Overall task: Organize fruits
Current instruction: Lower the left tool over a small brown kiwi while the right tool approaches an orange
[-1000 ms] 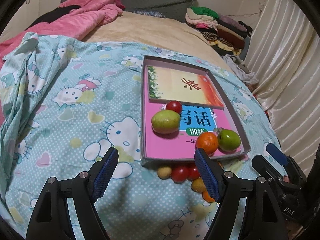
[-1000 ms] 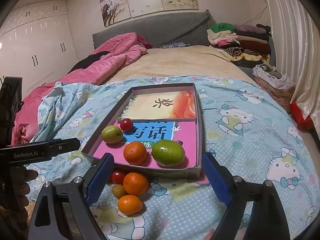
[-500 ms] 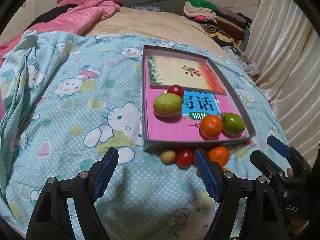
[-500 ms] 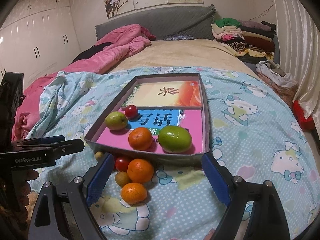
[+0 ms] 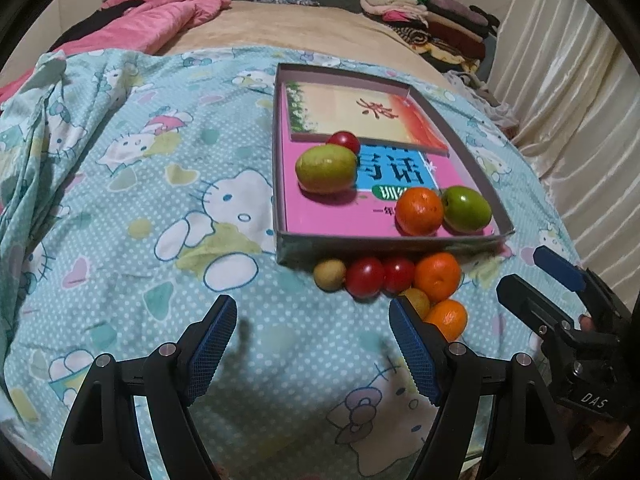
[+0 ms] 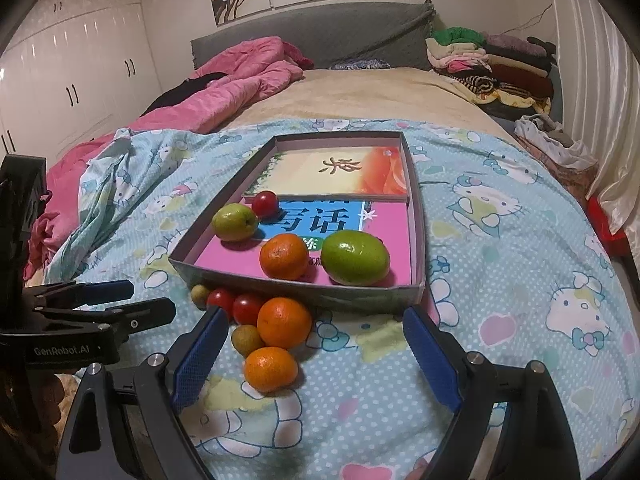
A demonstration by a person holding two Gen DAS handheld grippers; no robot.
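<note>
A shallow grey box (image 6: 416, 208) (image 5: 476, 168) lined with books lies on the bed. In it are a yellow-green fruit (image 6: 234, 222), a red tomato (image 6: 266, 203), an orange (image 6: 284, 256) and a green fruit (image 6: 355, 257). Loose fruits lie in front of the box on the sheet: two red tomatoes (image 6: 247, 308), two oranges (image 6: 284, 322) (image 6: 271, 368) and two small brown-green fruits (image 6: 247, 339). My right gripper (image 6: 312, 360) is open just short of them. My left gripper (image 5: 312, 344) is open and empty, to the left of the pile (image 5: 366, 276).
The Hello Kitty sheet (image 5: 160, 200) covers the near part of the bed. A pink quilt (image 6: 224, 92) lies at the far left. Folded clothes (image 6: 492, 64) are stacked at the far right by the curtain. White wardrobes (image 6: 72, 72) stand at left.
Both grippers have pulled back from the box and tilted down a little, so the loose fruits in front of it show more fully. No fruit has moved.
</note>
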